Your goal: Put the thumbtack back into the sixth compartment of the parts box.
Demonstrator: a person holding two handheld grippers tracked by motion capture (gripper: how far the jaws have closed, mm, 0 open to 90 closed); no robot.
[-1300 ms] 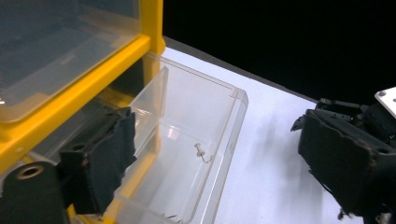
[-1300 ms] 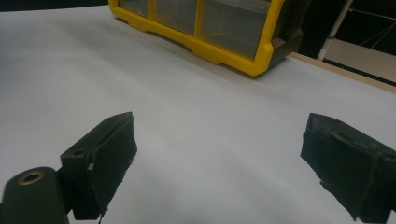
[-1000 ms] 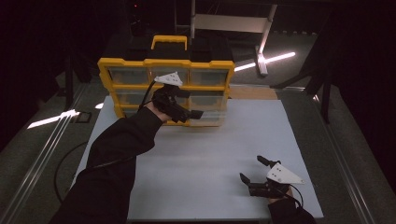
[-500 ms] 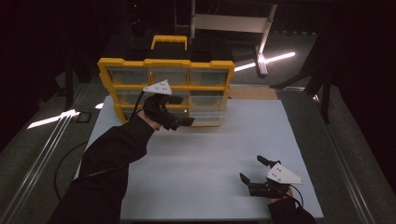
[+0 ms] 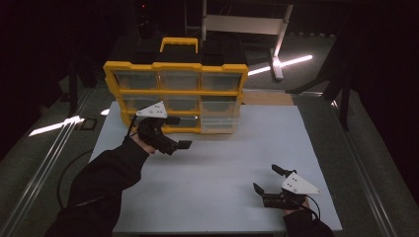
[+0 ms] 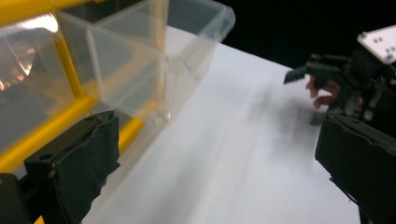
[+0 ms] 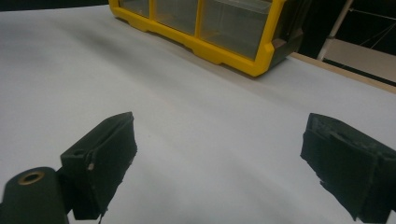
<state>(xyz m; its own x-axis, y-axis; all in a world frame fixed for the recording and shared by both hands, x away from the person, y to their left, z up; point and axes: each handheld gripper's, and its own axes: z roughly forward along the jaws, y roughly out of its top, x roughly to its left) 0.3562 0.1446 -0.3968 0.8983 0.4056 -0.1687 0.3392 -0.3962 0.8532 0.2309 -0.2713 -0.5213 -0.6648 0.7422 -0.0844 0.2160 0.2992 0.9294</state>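
The left gripper [image 5: 174, 132], jaws spread and empty, has backed away from the yellow clear-drawered organiser [image 5: 175, 97] at twelve o'clock, leaving its bottom-right clear plastic drawer [image 5: 220, 120] pulled out; right gripper [image 5: 267, 180] idles spread at five o'clock

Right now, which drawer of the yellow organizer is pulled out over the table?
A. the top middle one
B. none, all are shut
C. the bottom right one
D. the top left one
C: in the high view the clear drawer at the bottom right of the yellow organizer juts out over the white table, and the left gripper view shows it standing out from the frame.
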